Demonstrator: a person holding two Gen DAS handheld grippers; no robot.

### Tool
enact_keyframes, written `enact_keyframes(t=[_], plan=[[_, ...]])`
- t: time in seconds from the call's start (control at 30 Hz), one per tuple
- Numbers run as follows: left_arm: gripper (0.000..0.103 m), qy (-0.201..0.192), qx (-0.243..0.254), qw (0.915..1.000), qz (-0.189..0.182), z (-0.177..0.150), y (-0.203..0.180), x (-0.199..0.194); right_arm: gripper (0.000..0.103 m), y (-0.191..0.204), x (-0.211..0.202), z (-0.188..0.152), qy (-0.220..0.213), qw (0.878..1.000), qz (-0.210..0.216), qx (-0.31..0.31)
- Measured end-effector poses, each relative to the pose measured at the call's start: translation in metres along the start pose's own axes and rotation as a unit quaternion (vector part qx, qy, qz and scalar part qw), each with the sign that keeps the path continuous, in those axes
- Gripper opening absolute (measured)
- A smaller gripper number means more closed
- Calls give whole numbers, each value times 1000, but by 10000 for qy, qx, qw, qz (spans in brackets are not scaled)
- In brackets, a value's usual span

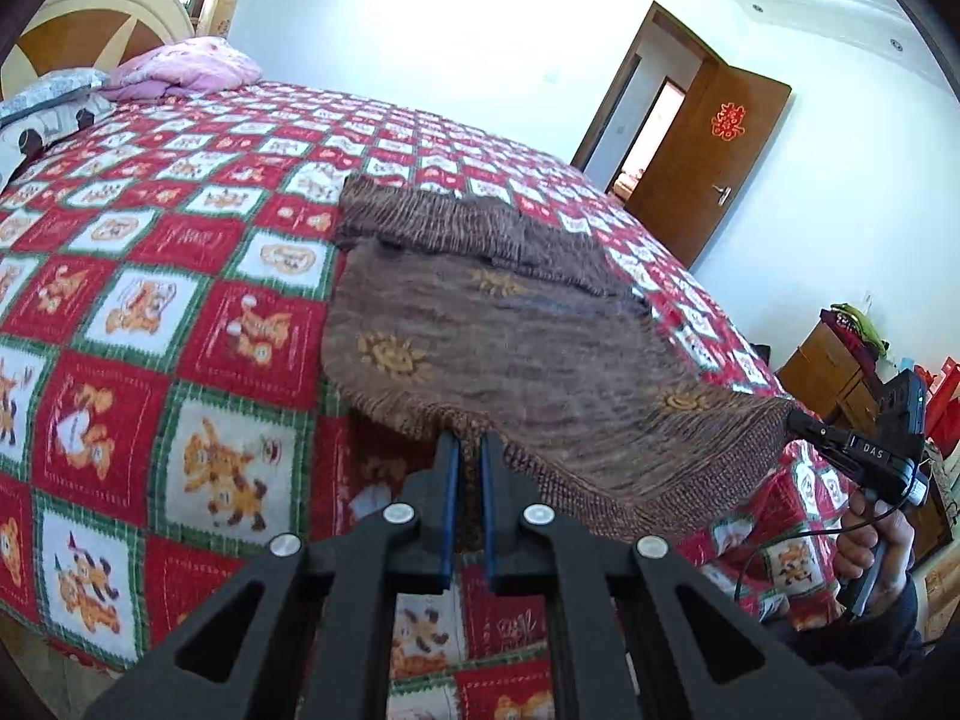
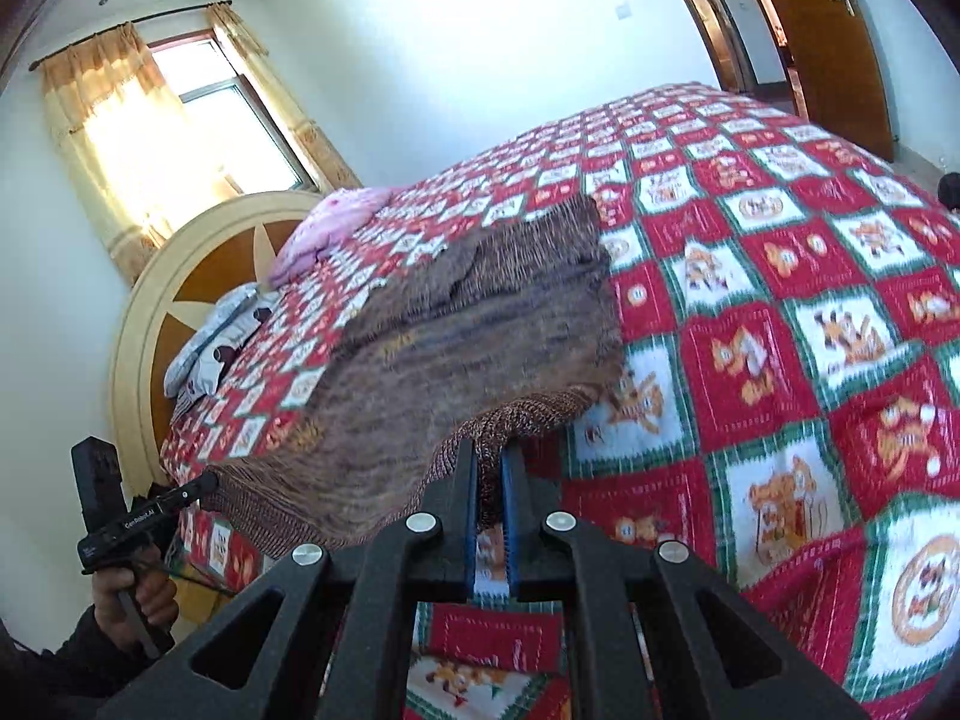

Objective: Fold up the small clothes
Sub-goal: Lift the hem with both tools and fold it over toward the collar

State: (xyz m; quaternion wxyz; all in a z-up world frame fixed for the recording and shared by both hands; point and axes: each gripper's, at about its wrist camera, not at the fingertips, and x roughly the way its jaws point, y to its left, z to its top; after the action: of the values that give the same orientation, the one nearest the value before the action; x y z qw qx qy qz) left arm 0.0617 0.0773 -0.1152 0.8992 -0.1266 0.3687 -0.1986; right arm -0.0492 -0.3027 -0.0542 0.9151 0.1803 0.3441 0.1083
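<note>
The brown knitted garment (image 1: 510, 336) fills the middle of the frame (small sun motifs on it), its far part on the red checked bedspread (image 1: 180, 276), its near hem lifted. The left gripper (image 1: 470, 450) at lower centre and the right gripper (image 2: 489, 456) each pinch that hem, jaws clamped together on it.
</note>
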Motion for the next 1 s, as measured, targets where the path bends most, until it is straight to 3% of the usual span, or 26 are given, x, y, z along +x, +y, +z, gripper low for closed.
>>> enact_keyframes(t=[0.43, 1.0], plan=[[7, -691, -90, 9974, -159, 65, 3, 4, 6, 12, 14, 67, -494, 9981, -120, -337], [7, -1113, -391, 9930, -19, 165, 26, 60, 6, 6, 93, 180, -761, 9960, -208, -412]])
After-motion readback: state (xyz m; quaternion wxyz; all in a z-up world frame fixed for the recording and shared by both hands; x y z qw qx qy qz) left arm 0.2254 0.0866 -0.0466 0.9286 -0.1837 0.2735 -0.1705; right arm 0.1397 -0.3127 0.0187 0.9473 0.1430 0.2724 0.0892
